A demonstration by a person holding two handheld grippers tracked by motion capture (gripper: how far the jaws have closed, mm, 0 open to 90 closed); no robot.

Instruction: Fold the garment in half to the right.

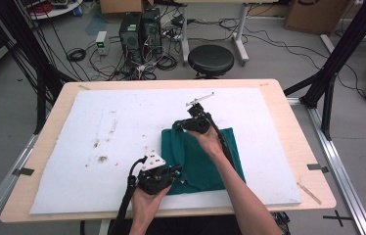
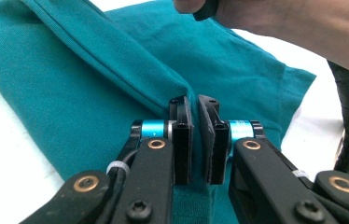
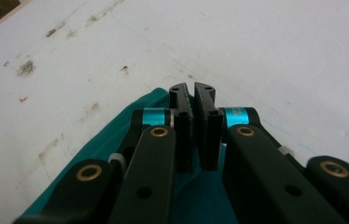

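Note:
A teal cloth (image 1: 191, 161) lies folded on the white mat, right of the middle. My left gripper (image 1: 176, 171) is at its near left corner, shut on a raised fold of the fabric. In the left gripper view the jaws (image 2: 195, 105) pinch that ridge of teal cloth (image 2: 70, 93). My right gripper (image 1: 183, 127) is at the cloth's far left corner. In the right gripper view its jaws (image 3: 191, 93) are shut with an edge of teal cloth (image 3: 116, 135) caught between them. The right forearm crosses over the cloth.
The white mat (image 1: 122, 127) covers most of the wooden table (image 1: 308, 147) and carries brown stains (image 1: 102, 159) at its left. A thin wooden stick (image 1: 309, 192) lies near the table's right front corner. A black stool (image 1: 210, 58) stands beyond the far edge.

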